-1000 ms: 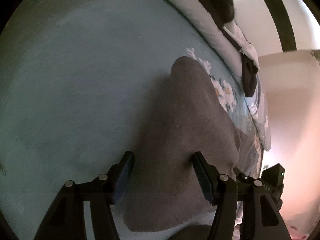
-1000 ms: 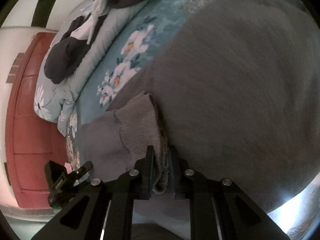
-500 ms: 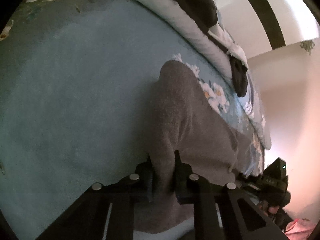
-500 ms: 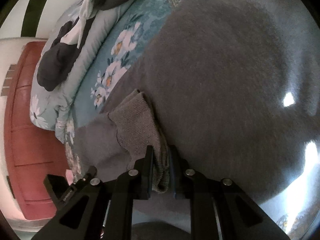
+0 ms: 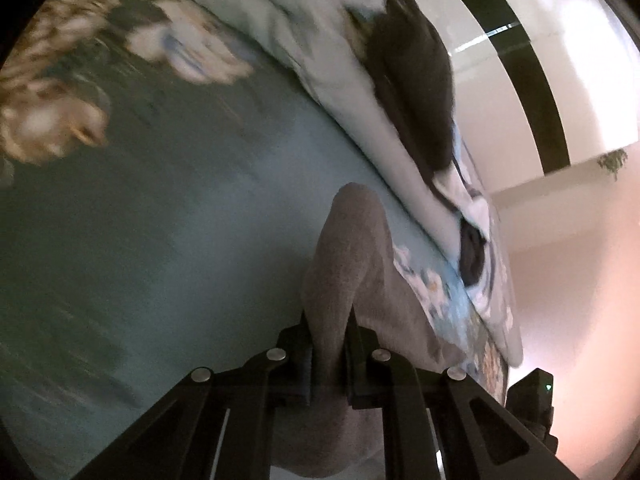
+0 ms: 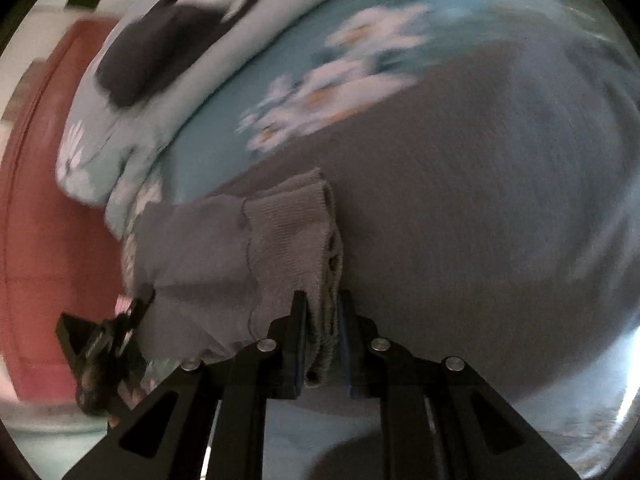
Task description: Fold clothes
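A grey knit sweater point(image 6: 480, 200) lies on a teal floral bedspread point(image 6: 256, 80). My right gripper point(image 6: 322, 320) is shut on the ribbed cuff point(image 6: 292, 224) of a sleeve that lies folded against the sweater's body. In the left wrist view, my left gripper point(image 5: 329, 336) is shut on a pinched ridge of the same grey sweater point(image 5: 348, 248), which rises from the bedspread point(image 5: 160, 240) and runs away from the fingers. The other gripper point(image 6: 96, 344) shows at the lower left of the right wrist view.
A pale blue folded duvet point(image 5: 352, 80) with dark garments point(image 5: 416, 80) on it lies along the bed's far edge. Past the bed are a white wall with a black stripe point(image 5: 516, 60) and a red cabinet point(image 6: 36, 208).
My left gripper went from open around the sweater's edge to shut on it, then lifted and tilted so the far duvet shows. The right gripper stayed shut on the cuff and drew nearer the sweater.
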Action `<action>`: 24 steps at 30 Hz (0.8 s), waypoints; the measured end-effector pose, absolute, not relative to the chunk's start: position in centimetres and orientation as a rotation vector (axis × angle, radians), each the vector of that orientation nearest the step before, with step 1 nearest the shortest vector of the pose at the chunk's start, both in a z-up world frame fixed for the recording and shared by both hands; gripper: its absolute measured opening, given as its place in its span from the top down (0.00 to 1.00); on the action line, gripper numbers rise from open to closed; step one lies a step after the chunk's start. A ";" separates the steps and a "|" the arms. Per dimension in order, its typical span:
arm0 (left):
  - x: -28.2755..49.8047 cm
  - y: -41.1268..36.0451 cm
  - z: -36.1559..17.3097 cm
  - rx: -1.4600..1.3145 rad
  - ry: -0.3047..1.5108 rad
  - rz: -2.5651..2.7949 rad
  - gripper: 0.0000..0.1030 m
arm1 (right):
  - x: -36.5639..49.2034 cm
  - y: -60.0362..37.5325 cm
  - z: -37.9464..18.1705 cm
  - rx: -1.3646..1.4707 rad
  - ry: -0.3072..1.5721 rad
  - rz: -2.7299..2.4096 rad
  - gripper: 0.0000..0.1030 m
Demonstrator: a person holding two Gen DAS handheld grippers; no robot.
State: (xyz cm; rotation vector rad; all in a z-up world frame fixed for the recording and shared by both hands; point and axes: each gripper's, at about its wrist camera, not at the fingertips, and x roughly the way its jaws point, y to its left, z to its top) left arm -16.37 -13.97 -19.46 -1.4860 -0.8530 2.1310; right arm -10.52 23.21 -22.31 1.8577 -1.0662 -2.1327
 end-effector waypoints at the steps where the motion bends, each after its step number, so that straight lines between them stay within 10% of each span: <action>1: -16.8 -15.4 -19.2 -1.480 -0.852 2.152 0.89 | -11.1 21.9 -22.2 1.854 -1.037 -2.117 0.86; 24: -17.4 -27.3 -23.6 -1.781 -0.860 2.164 0.64 | -14.7 10.4 -23.5 1.979 -0.692 -1.968 0.76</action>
